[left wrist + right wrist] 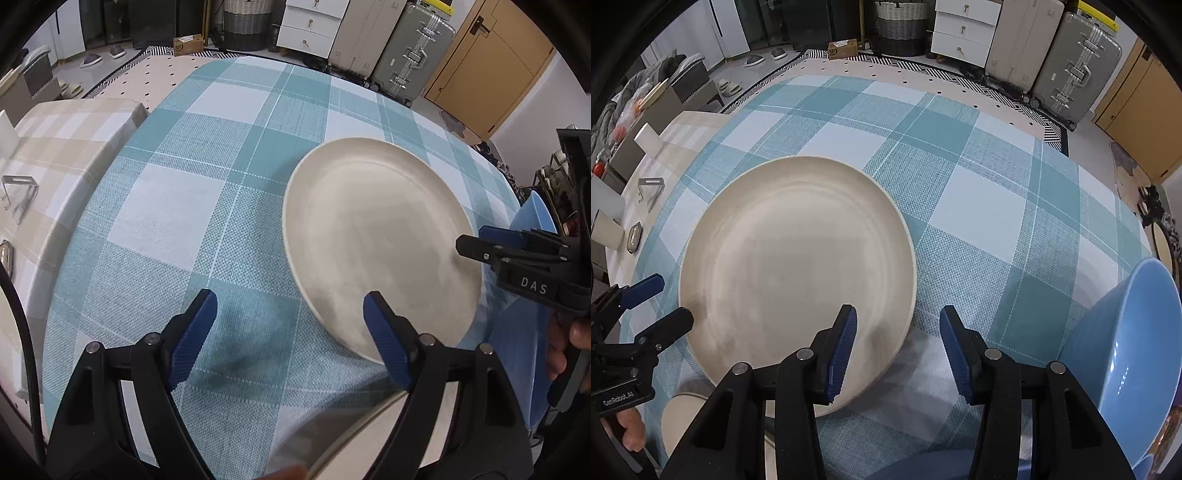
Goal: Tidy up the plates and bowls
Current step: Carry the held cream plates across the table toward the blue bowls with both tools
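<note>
1. Your left gripper (290, 334) is spread wide with nothing between its blue pads; the left pad sits over bare cloth, the right pad over the near rim of the cream plate (380, 243).
2. Your right gripper (897, 345) is also spread and holds nothing. Its left pad overlaps the plate's near-right rim; its right pad is over cloth.
3. The cream plate (798, 273) lies flat on the teal-checked tablecloth (960, 177), toward the near edge of the tabletop, between your two grippers.
4. The blue bowl (1134, 354) stands near the near right corner of the tabletop, apart from the plate and just right of your right gripper.
5. A second cream dish (679, 417) shows at the near edge, below your left gripper; whether it touches the plate, cannot tell.
6. A beige-checked cloth (70, 147) covers the adjoining surface at the left edge.
</note>
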`<state>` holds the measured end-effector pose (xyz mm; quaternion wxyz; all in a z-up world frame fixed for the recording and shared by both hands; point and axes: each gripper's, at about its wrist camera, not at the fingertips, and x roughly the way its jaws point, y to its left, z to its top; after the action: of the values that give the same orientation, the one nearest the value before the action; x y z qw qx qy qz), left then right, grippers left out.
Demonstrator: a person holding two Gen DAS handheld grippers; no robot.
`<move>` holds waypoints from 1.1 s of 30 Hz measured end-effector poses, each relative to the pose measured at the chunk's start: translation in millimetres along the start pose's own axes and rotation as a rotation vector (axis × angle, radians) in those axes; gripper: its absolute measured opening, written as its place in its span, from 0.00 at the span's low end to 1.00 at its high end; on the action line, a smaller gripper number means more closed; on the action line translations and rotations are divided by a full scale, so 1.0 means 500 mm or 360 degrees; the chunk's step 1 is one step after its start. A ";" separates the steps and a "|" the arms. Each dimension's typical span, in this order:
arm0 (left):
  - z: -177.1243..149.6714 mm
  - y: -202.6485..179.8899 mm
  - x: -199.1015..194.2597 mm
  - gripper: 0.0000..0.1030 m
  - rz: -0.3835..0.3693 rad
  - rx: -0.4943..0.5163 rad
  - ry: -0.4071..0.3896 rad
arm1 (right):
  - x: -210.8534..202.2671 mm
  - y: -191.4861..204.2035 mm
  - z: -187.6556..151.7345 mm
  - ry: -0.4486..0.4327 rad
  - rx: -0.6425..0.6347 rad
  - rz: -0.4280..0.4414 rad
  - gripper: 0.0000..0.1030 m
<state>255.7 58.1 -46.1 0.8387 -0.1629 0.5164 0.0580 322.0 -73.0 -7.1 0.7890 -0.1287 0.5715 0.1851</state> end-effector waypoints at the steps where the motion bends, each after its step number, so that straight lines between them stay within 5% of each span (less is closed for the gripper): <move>1: 0.004 0.001 0.007 0.77 -0.0002 -0.0012 0.0002 | 0.003 0.000 0.002 0.0004 -0.0002 0.0001 0.45; 5: 0.014 -0.002 0.024 0.58 -0.0036 -0.0007 0.0004 | 0.017 -0.001 0.006 0.0017 -0.0017 -0.0003 0.30; 7: 0.016 -0.007 0.031 0.30 -0.0046 0.0010 0.0017 | 0.023 0.002 0.005 0.0024 -0.0036 -0.0010 0.17; 9: 0.015 -0.014 0.034 0.18 -0.0065 0.0026 0.0013 | 0.024 0.003 0.003 0.0007 -0.0057 -0.0034 0.11; 14: 0.009 -0.032 0.027 0.16 0.0026 0.0092 -0.0054 | 0.014 0.008 -0.005 -0.0035 -0.0080 -0.0033 0.11; 33: -0.012 -0.028 -0.133 0.16 -0.0020 0.0120 -0.0213 | -0.121 0.042 -0.025 -0.0233 -0.0101 -0.0028 0.11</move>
<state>223.7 47.7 13.4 0.8772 -0.1302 0.4600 0.0440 285.2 -67.9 46.7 0.8259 -0.1448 0.5048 0.2051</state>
